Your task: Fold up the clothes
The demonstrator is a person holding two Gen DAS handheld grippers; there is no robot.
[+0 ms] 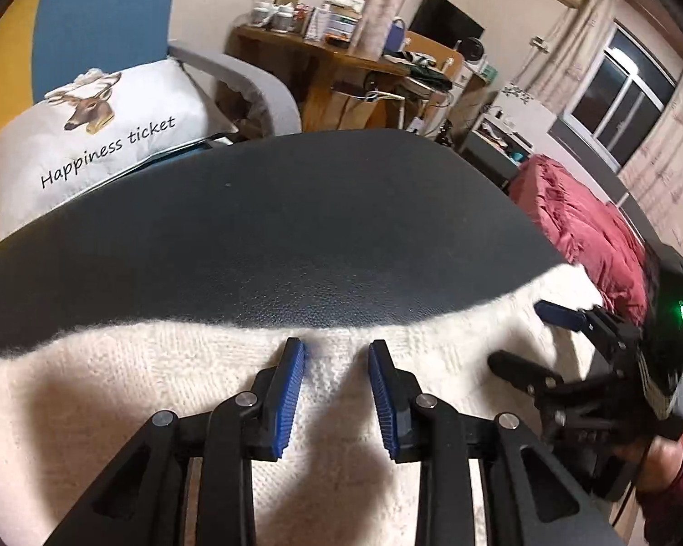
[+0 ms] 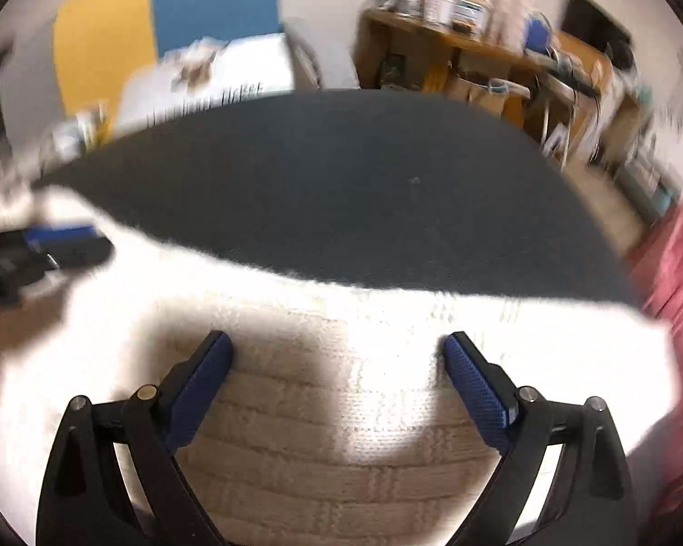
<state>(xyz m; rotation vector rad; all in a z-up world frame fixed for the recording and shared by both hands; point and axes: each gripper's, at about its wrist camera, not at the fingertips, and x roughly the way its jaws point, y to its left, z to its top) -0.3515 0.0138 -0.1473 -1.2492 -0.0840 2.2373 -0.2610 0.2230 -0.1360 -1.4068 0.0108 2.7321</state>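
On the near part of the dark table (image 1: 268,227), a cream knitted garment (image 1: 168,391) lies spread flat, its far edge running across the table surface. The left gripper (image 1: 337,350) is positioned above the garment with jaws parted by a narrow gap, gripping nothing; its blue pads (image 1: 291,391) are bare. The right gripper (image 2: 339,346) is positioned beside it, above the same garment (image 2: 341,432), jaws spread wide and unloaded. A white pillow (image 1: 100,136) printed with a deer sits beyond the table. A red blanket (image 1: 583,227) lies to the right.
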